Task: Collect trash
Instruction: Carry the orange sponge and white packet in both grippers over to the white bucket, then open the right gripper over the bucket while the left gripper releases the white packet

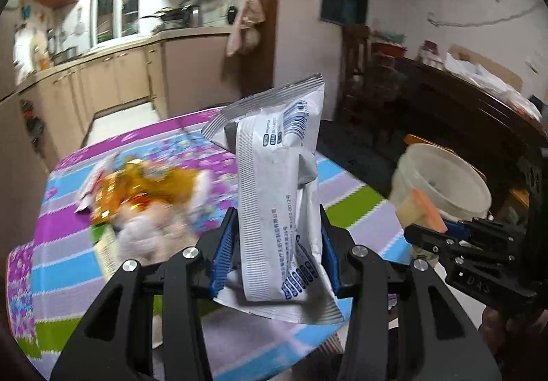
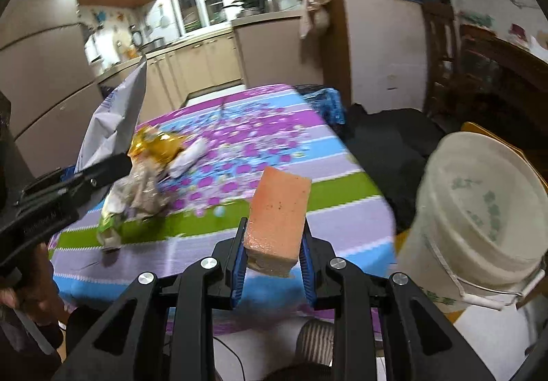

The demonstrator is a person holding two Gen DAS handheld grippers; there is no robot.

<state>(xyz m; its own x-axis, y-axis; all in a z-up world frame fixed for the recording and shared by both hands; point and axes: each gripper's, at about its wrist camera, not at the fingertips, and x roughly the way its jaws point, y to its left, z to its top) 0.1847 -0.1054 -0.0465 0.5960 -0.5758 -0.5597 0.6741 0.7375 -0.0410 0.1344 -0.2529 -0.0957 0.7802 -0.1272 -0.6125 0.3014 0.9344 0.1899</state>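
My left gripper clamps an upright white packet; my right gripper pinches an orange sponge. More wrappers lie on the table at ten o'clock, the bucket at three.

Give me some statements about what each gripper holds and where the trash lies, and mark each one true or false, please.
1. The left gripper holds a white packet. True.
2. The right gripper is empty. False: it is shut on an orange sponge.
3. The white bucket stands to the right of the table. True.
4. No trash is left on the table. False: a pile of wrappers lies there.
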